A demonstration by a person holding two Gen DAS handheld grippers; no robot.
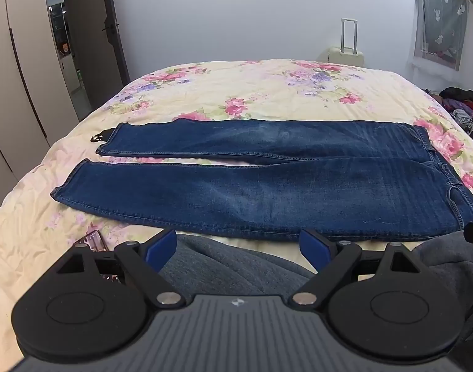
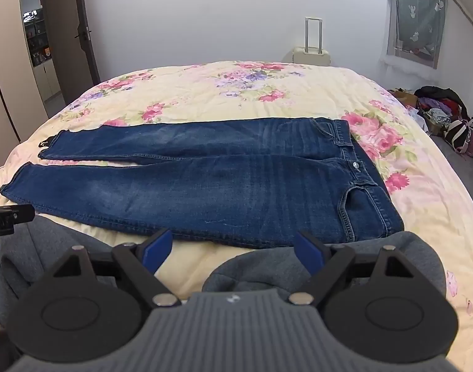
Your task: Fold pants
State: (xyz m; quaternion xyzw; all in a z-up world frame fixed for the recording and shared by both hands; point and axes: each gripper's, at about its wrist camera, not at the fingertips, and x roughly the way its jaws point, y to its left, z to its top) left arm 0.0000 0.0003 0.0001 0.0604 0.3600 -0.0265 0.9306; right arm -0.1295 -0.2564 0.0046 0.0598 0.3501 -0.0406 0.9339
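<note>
A home bedroom: big bed [image 1: 251, 93] w/ floral quilt, wardrobe [image 1: 22, 71] along the left wall, open door [image 1: 90, 46], suitcase [image 2: 312, 54] by the far wall, clothes pile [image 2: 444, 111] on the floor at right.

the only legible lettering is a cut-off white "ot.ai" on the black left gripper [image 2: 7, 218] poking in at the right wrist view's edge.
</note>
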